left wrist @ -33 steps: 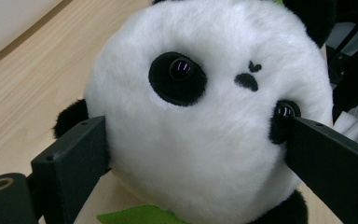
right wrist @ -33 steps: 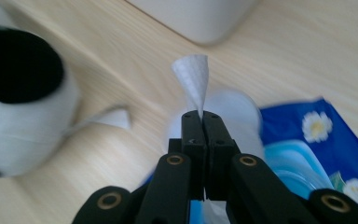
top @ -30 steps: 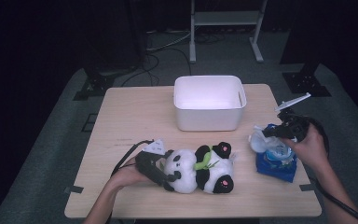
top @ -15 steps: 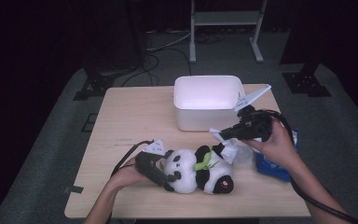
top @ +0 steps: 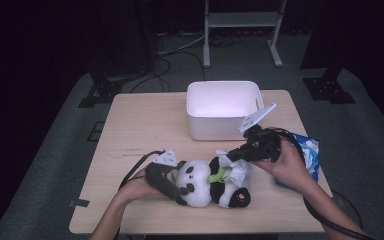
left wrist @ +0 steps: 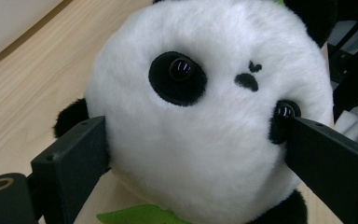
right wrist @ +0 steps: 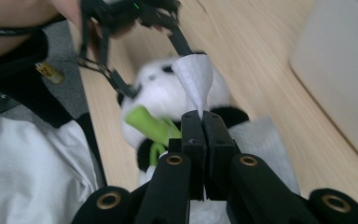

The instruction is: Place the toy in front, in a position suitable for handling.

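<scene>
High view first: we are working at the bench [top: 140,130] with a toy panda [top: 210,182] lying on its side near the front edge, and we are holding it steady while we bring a tissue [top: 235,167] to it. Our left gripper [left wrist: 186,154] is clamping the panda's head, its fingers [left wrist: 70,158] pressing into the plush on either side of the face. Our right gripper [right wrist: 200,126] is pinching the tissue, its fingers [right wrist: 191,140] squeezed together on a twisted corner that is fanning out above them, while the rest of the sheet is draping over the panda's body. We are judging the panda to be light and soft, giving under pressure, so the round head is the sensible place to grip it. The tissue looks flimsy and easy to tear, so a bunched corner is the better hold. Behind the panda a white bin [top: 225,107] is standing open, and we are seeing nothing inside it from above. A blue pack [top: 305,155] is lying at the right edge of the bench, partly under our right hand, and it looks like the tissue pack.
</scene>
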Demonstrator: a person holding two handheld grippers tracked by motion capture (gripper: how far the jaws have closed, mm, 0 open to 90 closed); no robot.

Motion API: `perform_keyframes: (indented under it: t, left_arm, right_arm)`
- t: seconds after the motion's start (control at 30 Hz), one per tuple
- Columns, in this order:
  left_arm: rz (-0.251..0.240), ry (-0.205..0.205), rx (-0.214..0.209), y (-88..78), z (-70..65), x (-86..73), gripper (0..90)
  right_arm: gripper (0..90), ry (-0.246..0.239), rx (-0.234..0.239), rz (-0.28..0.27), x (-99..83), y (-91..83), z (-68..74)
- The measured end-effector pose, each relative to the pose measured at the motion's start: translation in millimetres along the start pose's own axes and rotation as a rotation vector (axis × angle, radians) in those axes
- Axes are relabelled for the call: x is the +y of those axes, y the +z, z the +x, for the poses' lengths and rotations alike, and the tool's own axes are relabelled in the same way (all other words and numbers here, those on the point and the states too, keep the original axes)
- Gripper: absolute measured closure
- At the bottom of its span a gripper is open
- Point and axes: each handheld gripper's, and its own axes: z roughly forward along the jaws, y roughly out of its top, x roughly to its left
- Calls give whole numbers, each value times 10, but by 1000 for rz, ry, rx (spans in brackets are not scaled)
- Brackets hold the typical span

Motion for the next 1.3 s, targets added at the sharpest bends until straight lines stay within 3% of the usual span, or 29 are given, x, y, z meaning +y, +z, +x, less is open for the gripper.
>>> perform_keyframes:
  t: [0.2, 0.27, 0.6, 0.77, 1.07, 1.17, 1.3]
  left_arm:
    - [0, -1, -1, 0, 1, 1, 59]
    - [-1, -2, -1, 2, 0, 2, 59]
    - [1, -14, -2, 16, 8, -1, 58]
    - [0, -13, -3, 18, 9, -4, 58]
    - [5, 15, -11, -6, 1, 16, 58]
    - [-24, 0, -14, -34, 19, 21, 58]
    - [-20, 7, -18, 13, 6, 18, 43]
  right_arm:
    - [878, 47, -18, 41, -244, 114, -122]
    - [850, 48, -59, 79, -364, 202, -170]
    - [669, 44, -70, 85, -448, 359, -229]
    - [677, 52, -55, 120, -487, 481, -223]
    - [732, 70, -7, 138, -556, 533, -228]
    - [748, 75, 2, 129, -589, 535, -219]
    - [764, 73, 8, 115, -625, 539, -216]
